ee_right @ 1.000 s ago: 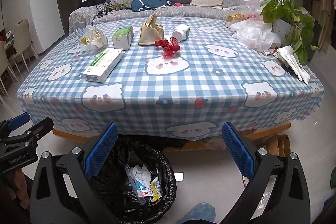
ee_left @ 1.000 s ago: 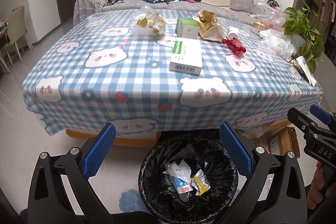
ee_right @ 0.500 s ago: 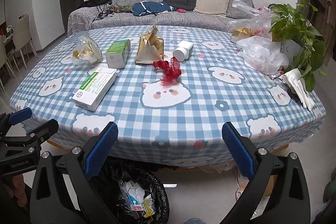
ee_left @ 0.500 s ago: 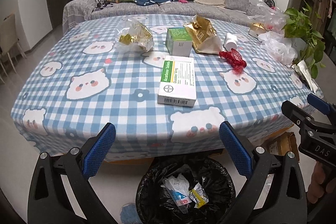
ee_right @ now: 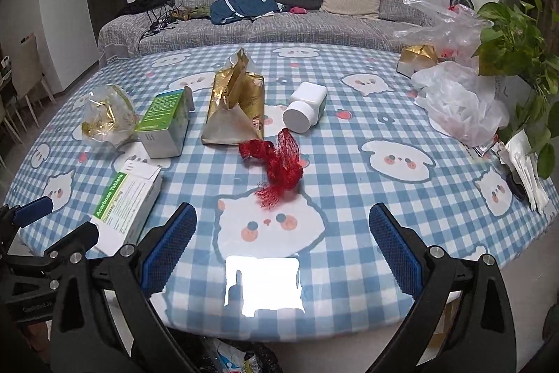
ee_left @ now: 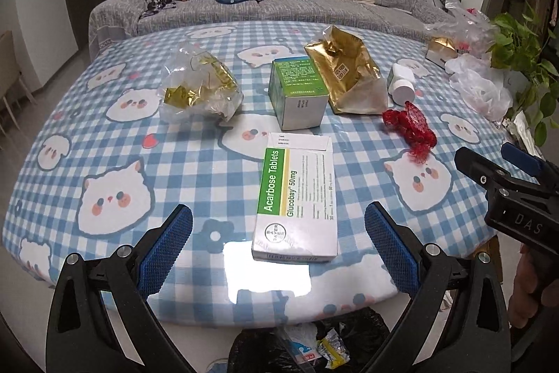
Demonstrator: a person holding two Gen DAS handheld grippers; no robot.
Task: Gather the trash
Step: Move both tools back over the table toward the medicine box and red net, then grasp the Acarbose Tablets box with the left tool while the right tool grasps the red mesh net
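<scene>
Currently the left gripper [ee_left: 278,247] is held wide apart, with the tablet box [ee_left: 297,198] lying between its fingers on the table [ee_left: 195,170]. Right of that box, the red net [ee_right: 279,163] is seen just beyond the equally spread right gripper [ee_right: 283,243].

Flat tablet box [ee_left: 297,198] near the table's [ee_left: 104,135] front edge. Behind it, an upright box [ee_left: 298,91]; left of that, a crumpled wrapper [ee_left: 199,90]; right, a foil bag [ee_left: 349,76], then a bottle [ee_left: 401,83] on its side. Mesh netting [ee_left: 412,128] right of the tablet box. Trash bin [ee_left: 314,348] below the front edge.
</scene>
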